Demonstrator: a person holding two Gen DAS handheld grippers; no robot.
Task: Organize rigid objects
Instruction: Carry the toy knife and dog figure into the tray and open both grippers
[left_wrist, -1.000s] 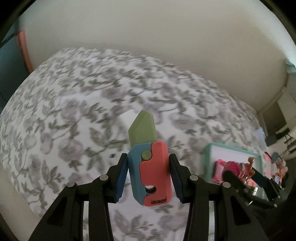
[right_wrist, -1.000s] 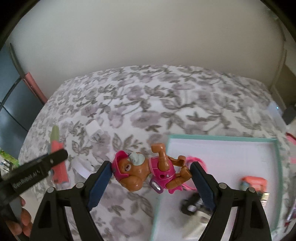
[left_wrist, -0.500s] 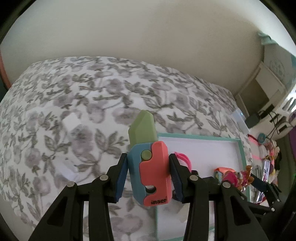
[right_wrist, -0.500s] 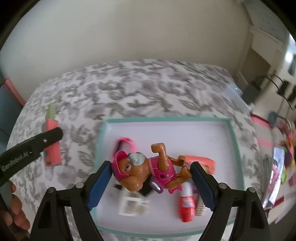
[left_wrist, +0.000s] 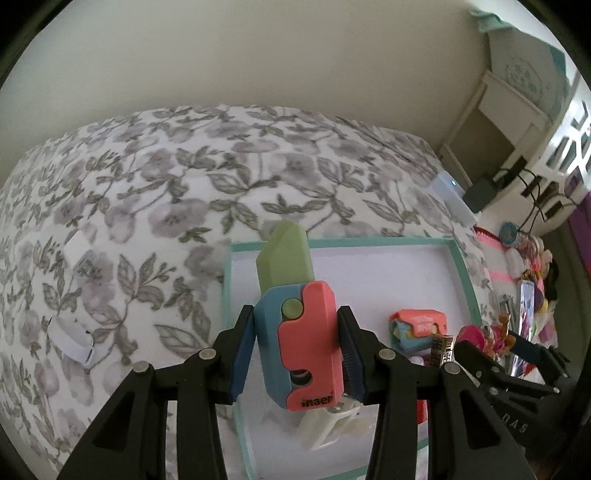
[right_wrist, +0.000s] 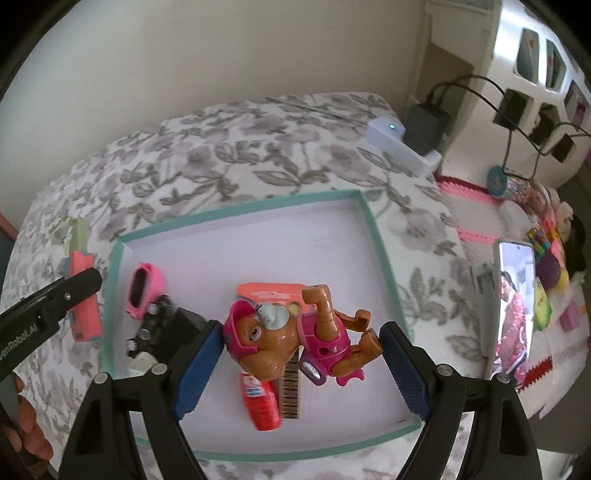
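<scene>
Left gripper (left_wrist: 297, 347): blue ribbed pads pressed against both flanks of a toy knife (left_wrist: 299, 325), which stands upright between them. Knife body of smooth moulded plastic, coral front shell over a blue back shell, round green button, white lettering near the base; blunt, pale green blade with a chamfered tip. It hangs over the near left corner of the tray (left_wrist: 465, 273).

Right gripper (right_wrist: 301, 363): jaws set wide, blue pads closed on a puppy figurine (right_wrist: 291, 336) lying crosswise, head at one pad, hind paws at the other. Glossy tan plastic, magenta cap and vest, pale goggles on the brow, jointed limbs. Held above the middle of the tray.

Tray: shallow rectangular, flat white floor, raised mint-green rim. Contents, seen from the right wrist:
- pink rounded piece (right_wrist: 142, 290) with dark oval inset, near the left wall;
- black wheeled vehicle (right_wrist: 155, 326) beside it;
- coral packet (right_wrist: 271, 291), partly hidden by the figurine;
- red cylindrical tube (right_wrist: 262, 404);
- brown ridged strip (right_wrist: 290, 387) touching the tube.

Support: bedspread (left_wrist: 177, 192), soft white cloth printed with grey flowers and leaves, under the tray.

Periphery: upright phone (right_wrist: 511, 306) with lit screen, right of the tray; white box (right_wrist: 400, 146) with a small light at the far edge.
</scene>
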